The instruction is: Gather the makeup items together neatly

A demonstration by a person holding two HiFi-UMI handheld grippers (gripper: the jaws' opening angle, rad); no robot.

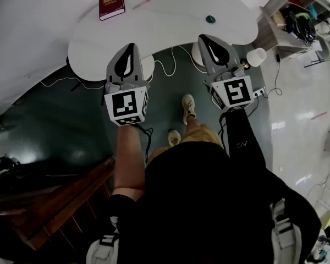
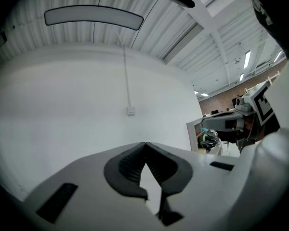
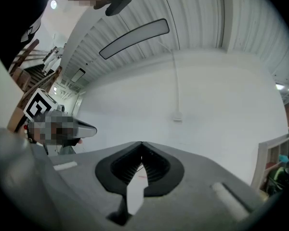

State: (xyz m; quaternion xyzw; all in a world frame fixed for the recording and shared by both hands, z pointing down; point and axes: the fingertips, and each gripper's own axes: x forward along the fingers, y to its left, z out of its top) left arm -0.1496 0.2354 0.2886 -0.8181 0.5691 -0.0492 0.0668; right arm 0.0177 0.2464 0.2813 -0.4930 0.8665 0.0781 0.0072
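The left gripper (image 1: 131, 46) and right gripper (image 1: 201, 38) are holding nothing, jaws pressed together. On the table (image 1: 170, 26) ahead, a pink stick (image 1: 141, 4) and a small dark round item (image 1: 210, 19) are lying beyond their tips.

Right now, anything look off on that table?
Nothing spilled or broken. The few items on the white table sit scattered: a dark red book at the far left, a thin pink stick beside it, a small dark round piece well off to the right. White cables trail loose over the floor below.
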